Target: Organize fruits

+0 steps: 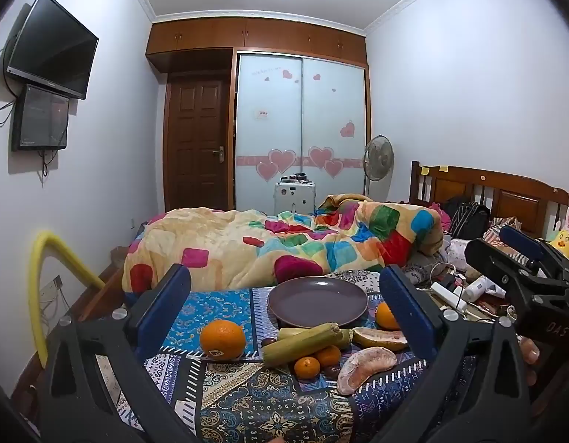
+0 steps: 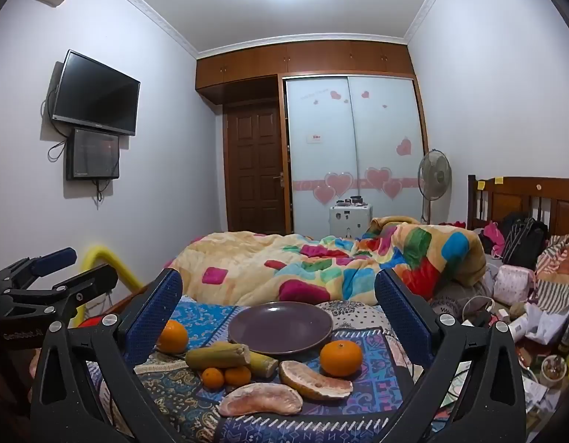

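Observation:
An empty purple plate (image 1: 317,301) (image 2: 280,326) sits on a patterned cloth. In front of it lie a large orange (image 1: 223,339) (image 2: 172,336), a second orange (image 1: 386,315) (image 2: 341,357), two sugarcane pieces (image 1: 303,343) (image 2: 218,356), two small tangerines (image 1: 307,367) (image 2: 225,376) and two pomelo segments (image 1: 365,369) (image 2: 260,398). My left gripper (image 1: 284,310) is open and empty, above and short of the fruit. My right gripper (image 2: 279,310) is open and empty, likewise short of the fruit. Each gripper shows at the edge of the other's view.
A bed with a colourful blanket (image 1: 284,243) lies behind the cloth. Clutter of bags, cables and bottles (image 2: 520,295) sits to the right. A yellow tube (image 1: 44,280) curves at the left. Small dark fruits (image 1: 332,371) lie among the tangerines.

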A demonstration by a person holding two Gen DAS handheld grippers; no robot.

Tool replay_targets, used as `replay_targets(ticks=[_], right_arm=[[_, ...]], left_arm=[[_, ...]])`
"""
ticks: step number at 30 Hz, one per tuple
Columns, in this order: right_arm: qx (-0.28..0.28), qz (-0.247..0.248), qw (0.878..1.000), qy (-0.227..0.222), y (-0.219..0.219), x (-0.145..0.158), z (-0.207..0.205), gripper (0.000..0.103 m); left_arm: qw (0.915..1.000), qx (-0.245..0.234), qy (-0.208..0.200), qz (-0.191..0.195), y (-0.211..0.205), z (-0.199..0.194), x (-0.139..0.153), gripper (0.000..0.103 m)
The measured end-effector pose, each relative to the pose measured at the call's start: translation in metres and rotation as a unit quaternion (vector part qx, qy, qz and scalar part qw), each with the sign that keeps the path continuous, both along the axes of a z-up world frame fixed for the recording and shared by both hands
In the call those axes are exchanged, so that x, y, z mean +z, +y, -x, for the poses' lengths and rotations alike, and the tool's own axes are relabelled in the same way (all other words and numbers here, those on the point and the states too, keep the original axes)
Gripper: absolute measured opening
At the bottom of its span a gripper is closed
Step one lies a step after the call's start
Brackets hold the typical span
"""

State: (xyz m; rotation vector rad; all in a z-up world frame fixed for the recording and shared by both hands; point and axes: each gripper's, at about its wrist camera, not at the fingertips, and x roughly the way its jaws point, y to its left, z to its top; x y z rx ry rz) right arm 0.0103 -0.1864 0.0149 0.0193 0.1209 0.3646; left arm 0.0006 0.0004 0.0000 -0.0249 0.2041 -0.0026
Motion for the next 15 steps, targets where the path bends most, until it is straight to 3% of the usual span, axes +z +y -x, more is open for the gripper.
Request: replay_targets(ticks=[15], right_arm=[[0.002, -0.002, 1.0, -0.003, 0.0043, -0.0035, -0.0035, 0.103]], left_arm=[[0.9999, -0.006, -0.01, -0.002, -0.0026, 0.004, -0.0026, 0.103]])
